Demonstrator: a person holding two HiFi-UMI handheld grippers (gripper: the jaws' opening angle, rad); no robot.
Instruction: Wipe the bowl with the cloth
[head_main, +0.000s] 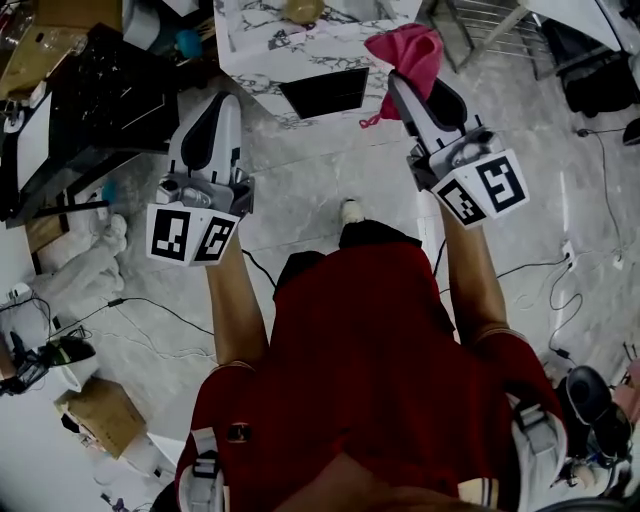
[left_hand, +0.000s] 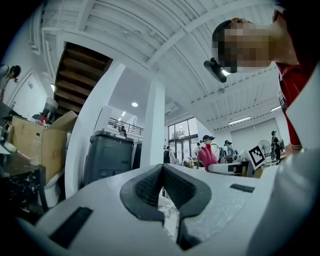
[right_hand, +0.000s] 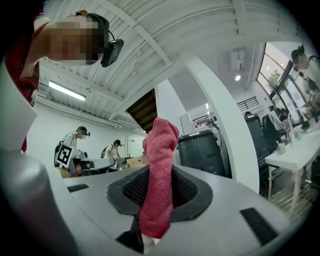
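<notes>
Looking down now on the grey stone-patterned floor (head_main: 330, 170), with cables (head_main: 150, 305) trailing across its left side. The person in the red shirt (head_main: 370, 340) stands in the middle, both arms stretched out toward the far side. Ahead is the white marble-pattern desk (head_main: 260, 60), with a black panel (head_main: 325, 92) lying at its near edge. A dark desk (head_main: 90, 90) crowds in at the far left.

On the left, the left tongs (head_main: 228, 98) are held out short of the marble desk's near left corner. They are clenched tight: in the left gripper view the dark pads (left_hand: 150, 187) meet at the tips with nothing between them. On the right, the right tongs (head_main: 396, 82) are clamped on the pink cloth (head_main: 405, 52). The right gripper view has it pinched between the pads, standing up past the tips. From above, the cloth bunches at the tongs' far end, by the desk's near right corner.

A brown cardboard box (head_main: 100, 415) sits on the floor, near left. For print, the left cube (head_main: 190, 235) and the right cube (head_main: 483, 190) show bold black-and-white square marker patterns, codes rather than words.

Smallest of all is a yellowish rounded thing (head_main: 303, 10) on the marble desk's far side, cut by the frame. I cannot tell whether it is the bowl.
</notes>
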